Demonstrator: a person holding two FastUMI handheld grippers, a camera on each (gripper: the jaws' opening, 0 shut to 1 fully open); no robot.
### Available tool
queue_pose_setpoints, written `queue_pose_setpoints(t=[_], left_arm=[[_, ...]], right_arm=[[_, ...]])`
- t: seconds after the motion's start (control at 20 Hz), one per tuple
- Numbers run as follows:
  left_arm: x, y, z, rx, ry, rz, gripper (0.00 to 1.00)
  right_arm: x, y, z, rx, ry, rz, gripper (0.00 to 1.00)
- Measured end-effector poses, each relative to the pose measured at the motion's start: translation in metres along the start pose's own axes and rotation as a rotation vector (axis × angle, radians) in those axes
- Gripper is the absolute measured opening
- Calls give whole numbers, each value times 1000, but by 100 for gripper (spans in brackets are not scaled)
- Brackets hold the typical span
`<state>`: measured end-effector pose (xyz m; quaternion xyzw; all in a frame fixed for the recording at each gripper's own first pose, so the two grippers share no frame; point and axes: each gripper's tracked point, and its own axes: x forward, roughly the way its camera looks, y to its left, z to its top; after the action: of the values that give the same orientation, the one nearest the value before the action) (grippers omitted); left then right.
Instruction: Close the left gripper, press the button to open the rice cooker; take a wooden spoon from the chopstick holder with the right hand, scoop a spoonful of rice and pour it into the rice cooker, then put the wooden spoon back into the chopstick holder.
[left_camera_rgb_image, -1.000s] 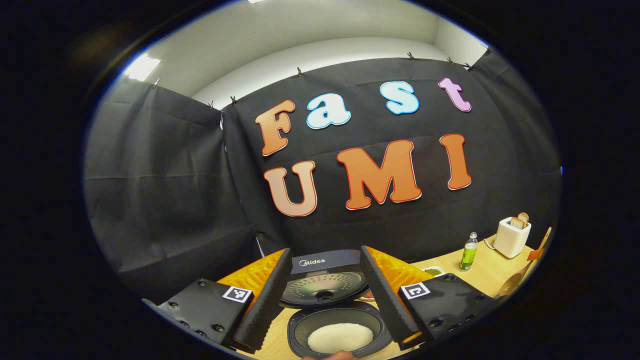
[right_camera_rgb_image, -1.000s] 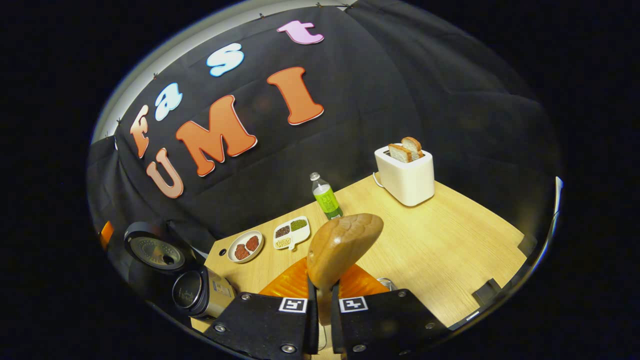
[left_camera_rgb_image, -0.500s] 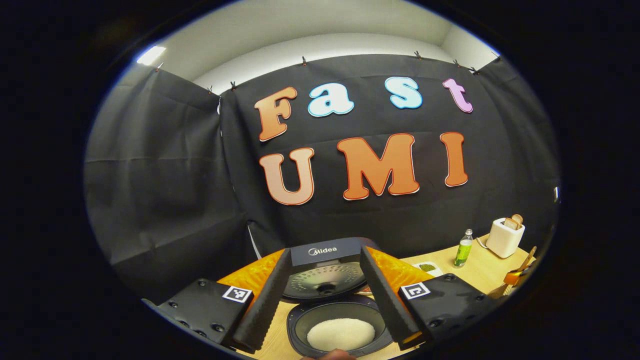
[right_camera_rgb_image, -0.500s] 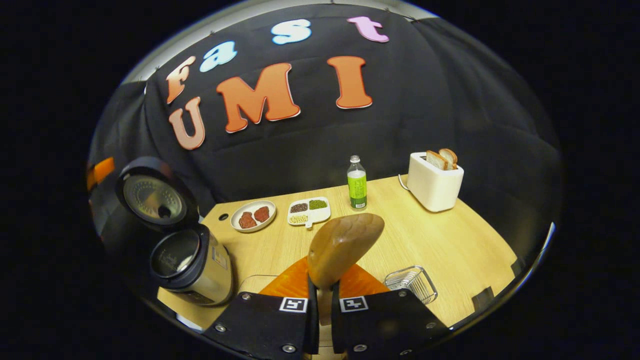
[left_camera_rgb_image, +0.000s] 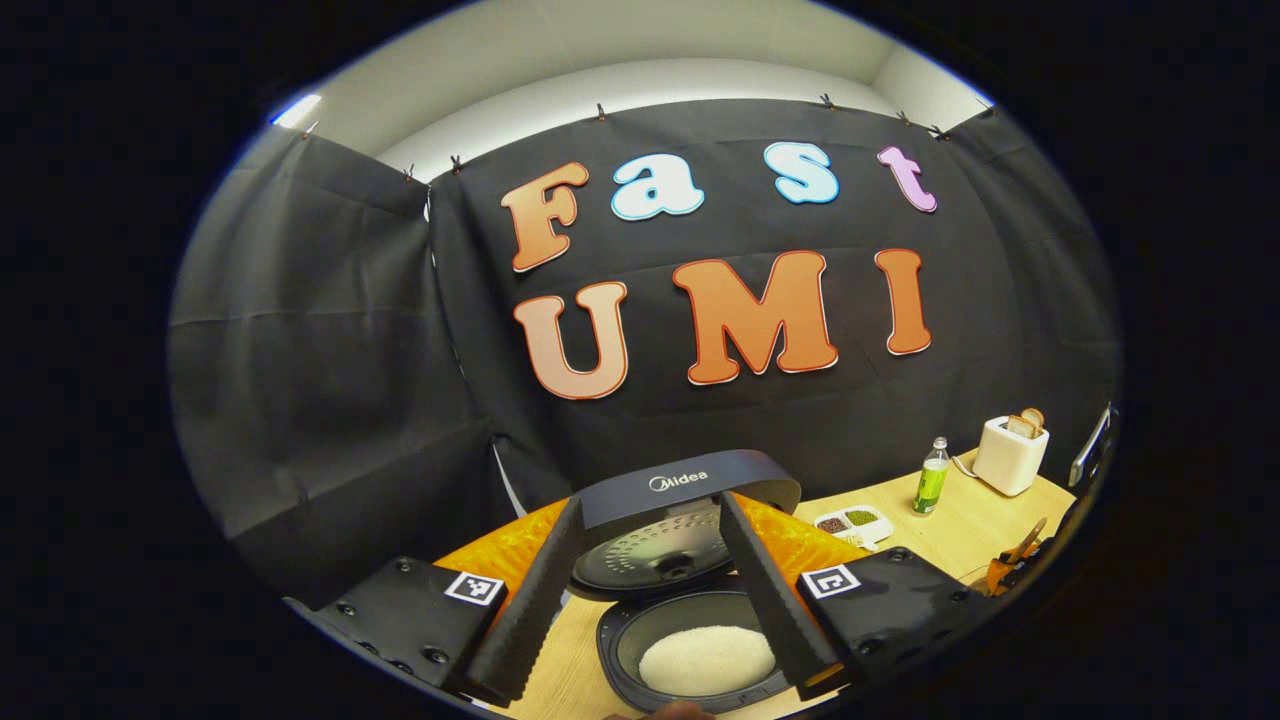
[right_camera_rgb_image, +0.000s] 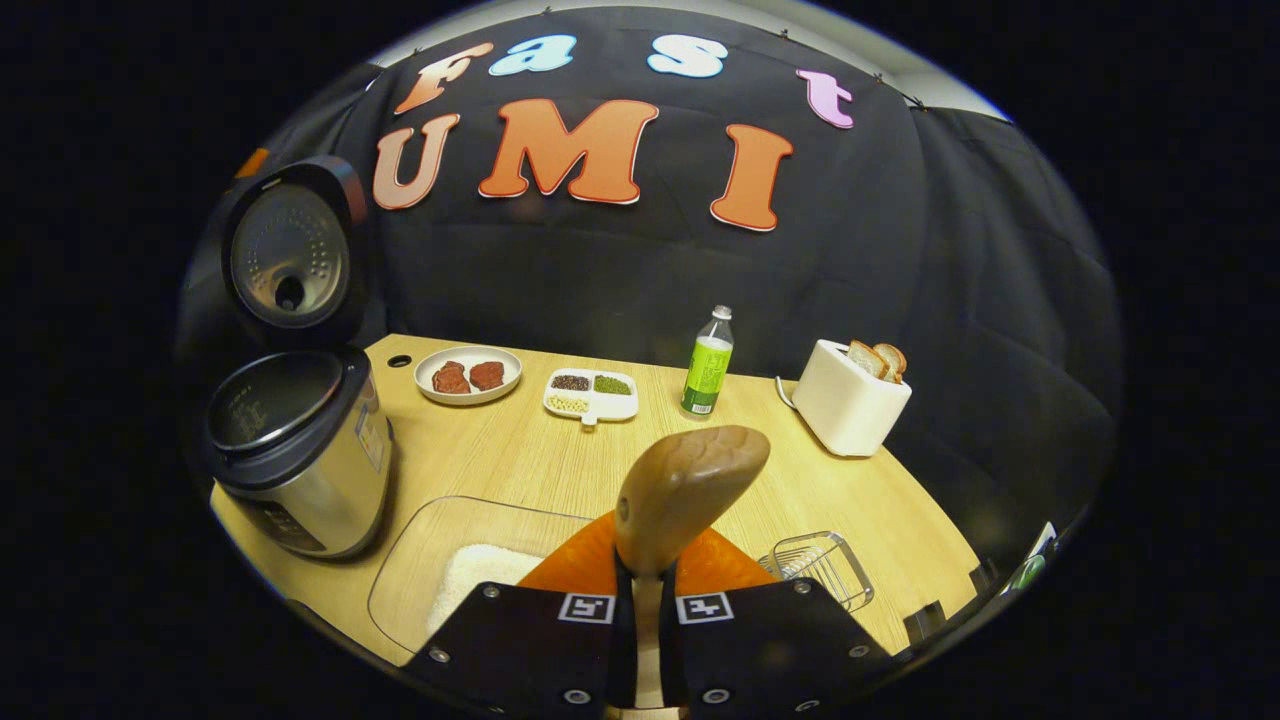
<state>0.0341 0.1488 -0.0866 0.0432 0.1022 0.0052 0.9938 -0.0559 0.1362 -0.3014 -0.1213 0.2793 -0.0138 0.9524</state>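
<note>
Wooden spoon sits clamped in the right gripper; left fingers spread. Tilted badly, it may miss the wire chopstick holder.

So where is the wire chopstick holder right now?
In the right gripper view, the chopstick holder stands on the wooden table at lower right, just right of the wooden spoon held in the right claw, nearer than the toaster.

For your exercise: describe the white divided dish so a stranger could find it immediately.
Start at the wooden table and look along its back edge. The divided dish lies between the round plate and the green bottle. It alone has separate compartments with dark, green and pale contents.
</note>
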Motion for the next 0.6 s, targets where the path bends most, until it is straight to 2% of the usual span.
queue_pose_setpoints(t=[0.35, 0.4, 0.6], left_arm=[[7, 2, -11, 10, 33, -16, 84], [8, 0, -12, 7, 37, -18, 93], [11, -5, -18, -1, 52, -28, 92]], right_arm=[[2, -1, -9, -11, -110, -99, 7], [4, 1, -14, -19, -112, -100, 7], [4, 26, -43, -3, -39, -65, 8]])
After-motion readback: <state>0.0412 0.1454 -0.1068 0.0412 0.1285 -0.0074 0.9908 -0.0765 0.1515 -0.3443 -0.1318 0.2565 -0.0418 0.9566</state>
